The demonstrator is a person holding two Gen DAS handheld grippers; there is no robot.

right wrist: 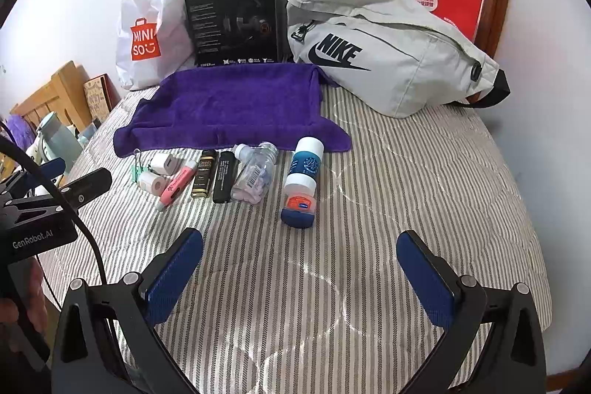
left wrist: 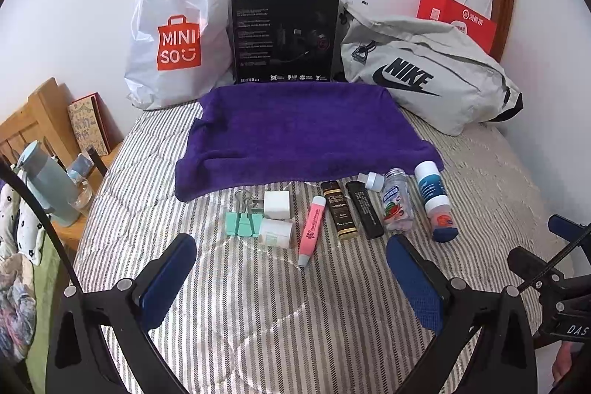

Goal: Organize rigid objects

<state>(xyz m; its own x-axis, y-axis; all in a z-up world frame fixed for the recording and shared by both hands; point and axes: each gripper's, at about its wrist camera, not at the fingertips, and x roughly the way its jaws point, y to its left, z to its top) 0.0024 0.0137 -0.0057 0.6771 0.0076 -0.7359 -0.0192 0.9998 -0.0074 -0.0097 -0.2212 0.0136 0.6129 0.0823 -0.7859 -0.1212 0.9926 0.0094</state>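
Observation:
A row of small objects lies on the striped bedspread in front of a purple towel (left wrist: 295,132) (right wrist: 229,106): green binder clips (left wrist: 242,222), a white charger (left wrist: 276,204), a white roll (left wrist: 275,233), a pink highlighter (left wrist: 312,229) (right wrist: 176,185), a brown-gold tube (left wrist: 339,211) (right wrist: 203,174), a black lighter (left wrist: 364,209) (right wrist: 224,181), a clear bottle (left wrist: 397,205) (right wrist: 255,178), a white-blue bottle (left wrist: 430,189) (right wrist: 307,163) and a Vaseline jar (left wrist: 441,222) (right wrist: 299,202). My left gripper (left wrist: 291,277) is open and empty, just short of the row. My right gripper (right wrist: 301,277) is open and empty, below the jar.
Against the wall stand a Miniso bag (left wrist: 177,39), a black Hecate box (left wrist: 286,32), a grey Nike bag (left wrist: 424,72) and a red paper bag (left wrist: 458,19). A wooden bedside stand with a blue bottle (left wrist: 48,180) is at the left bed edge.

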